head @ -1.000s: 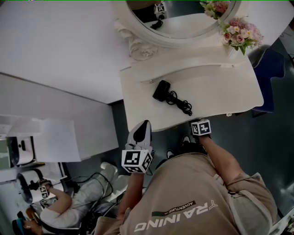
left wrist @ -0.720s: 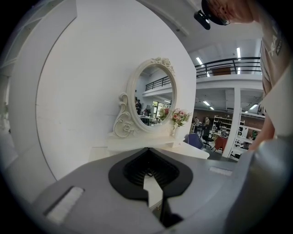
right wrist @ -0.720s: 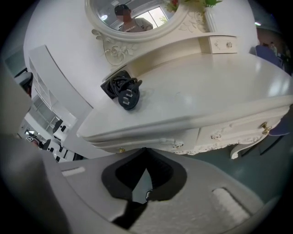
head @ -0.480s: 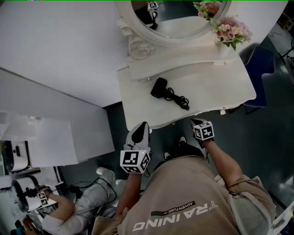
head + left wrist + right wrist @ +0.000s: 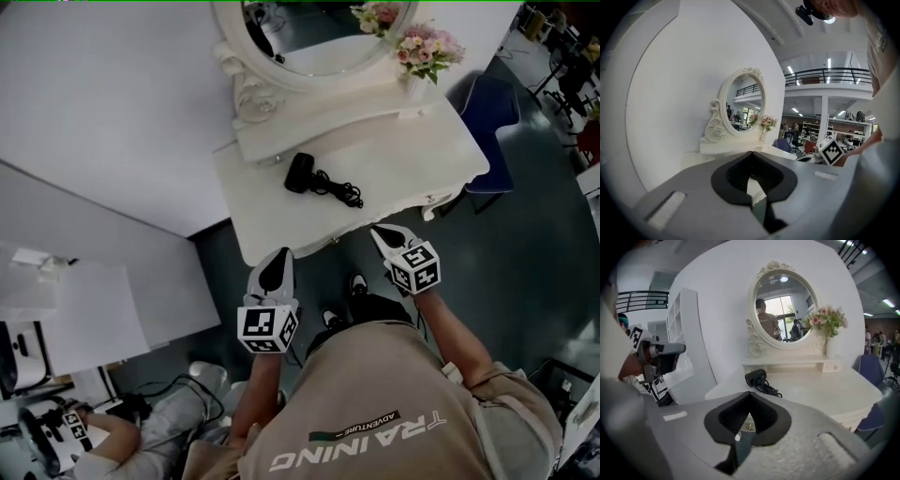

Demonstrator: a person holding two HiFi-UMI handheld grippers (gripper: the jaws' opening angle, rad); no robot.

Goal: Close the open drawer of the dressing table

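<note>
The white dressing table point(image 5: 394, 159) stands ahead of me, with an oval mirror point(image 5: 309, 37) and a black hair dryer point(image 5: 302, 173) on its top. No open drawer shows; the front edge looks flush, with a small knob point(image 5: 433, 199). My left gripper point(image 5: 278, 258) is shut and empty, its tip at the table's front left edge. My right gripper point(image 5: 380, 234) is also shut and empty, just below the front edge near the middle. In the right gripper view the jaws point(image 5: 750, 393) point over the table top point(image 5: 825, 385) toward the hair dryer point(image 5: 756, 377). The left gripper point(image 5: 750, 153) aims at the mirror point(image 5: 746, 105).
A vase of pink flowers point(image 5: 427, 45) sits at the table's back right. A blue chair point(image 5: 487, 112) stands right of the table. White wall panels point(image 5: 112, 112) fill the left. A seated person point(image 5: 112, 441) with cables is at the lower left.
The table has slid up and left in the head view. Both grippers stay shut near its front edge; the right one has risen, its marker cube now facing up.
</note>
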